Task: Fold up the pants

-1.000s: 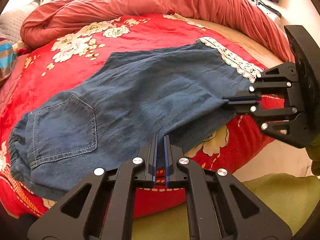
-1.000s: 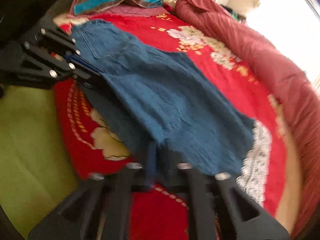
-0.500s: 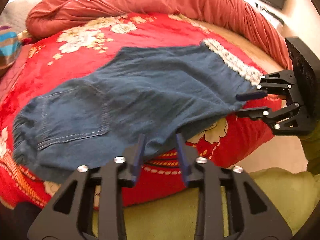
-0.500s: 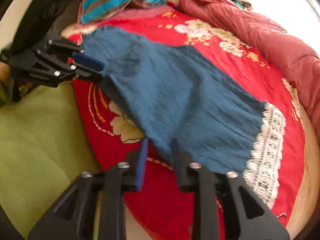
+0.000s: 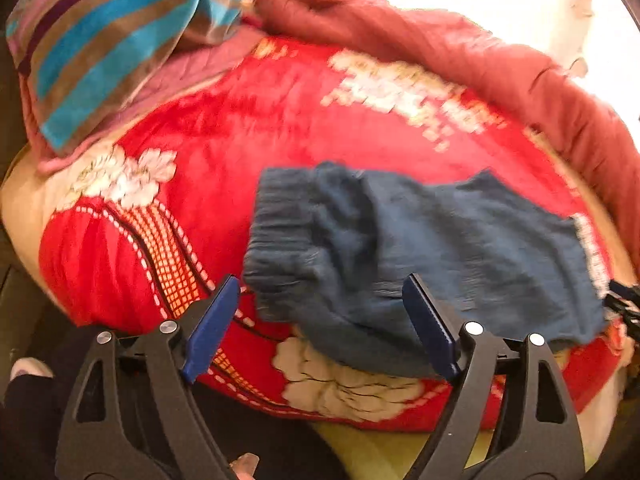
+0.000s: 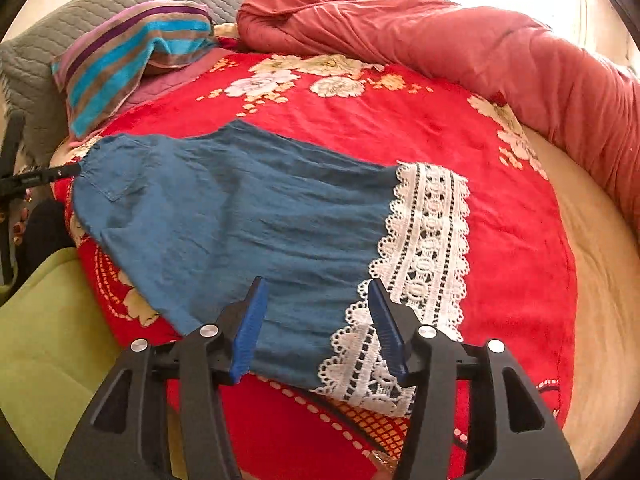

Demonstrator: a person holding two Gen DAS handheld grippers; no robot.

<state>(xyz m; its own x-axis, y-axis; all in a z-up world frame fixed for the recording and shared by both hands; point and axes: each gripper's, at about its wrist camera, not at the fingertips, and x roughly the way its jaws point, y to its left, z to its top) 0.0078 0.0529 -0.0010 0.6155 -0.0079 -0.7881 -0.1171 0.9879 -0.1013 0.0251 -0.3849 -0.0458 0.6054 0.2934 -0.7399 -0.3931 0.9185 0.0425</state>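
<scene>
The blue denim pants [image 6: 240,216] lie folded lengthwise on the red flowered blanket [image 6: 400,128]. Their white lace hem [image 6: 424,248] is at the right, their ribbed waistband [image 5: 280,232] at the left. My left gripper [image 5: 320,320] is open and empty, its jaws spread wide just in front of the waistband end. My right gripper [image 6: 316,320] is open and empty, its jaws either side of the pants' near edge beside the lace hem. The tip of the left gripper shows far left in the right wrist view [image 6: 40,176].
A striped towel [image 6: 128,52] and a grey quilted pillow [image 6: 40,76] lie at the head of the bed. A rolled red duvet [image 6: 460,36] runs along the far side. A green mat [image 6: 48,340] covers the floor at the bed's near edge.
Both grippers let go of the pants' near edge and opened wide. The left one swung to the waistband end, the right one toward the lace hem. The pants now lie flat.
</scene>
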